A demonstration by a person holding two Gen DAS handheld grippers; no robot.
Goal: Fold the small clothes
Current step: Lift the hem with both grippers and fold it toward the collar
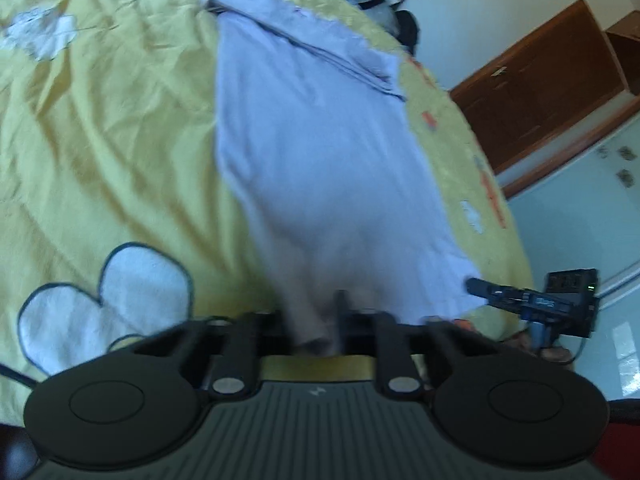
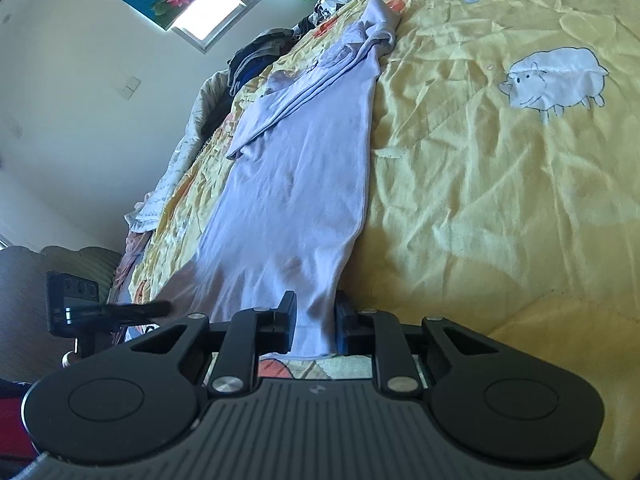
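Observation:
A pale lilac small shirt (image 1: 316,152) lies stretched along the yellow bed cover, its sleeves folded in at the far end. My left gripper (image 1: 316,320) is shut on one near hem corner of the shirt. My right gripper (image 2: 316,320) is shut on the other near hem corner, and the shirt (image 2: 296,196) runs away from it up the bed. Each view shows the other gripper: the right gripper (image 1: 480,286) at the right edge, the left gripper (image 2: 160,308) at the left edge.
The yellow bed cover (image 1: 112,140) has white animal patches, such as a sheep (image 2: 556,76). A heap of other clothes (image 2: 256,56) lies at the far end of the bed. A brown wooden cabinet (image 1: 548,92) stands beyond the bed's edge, over a pale tiled floor.

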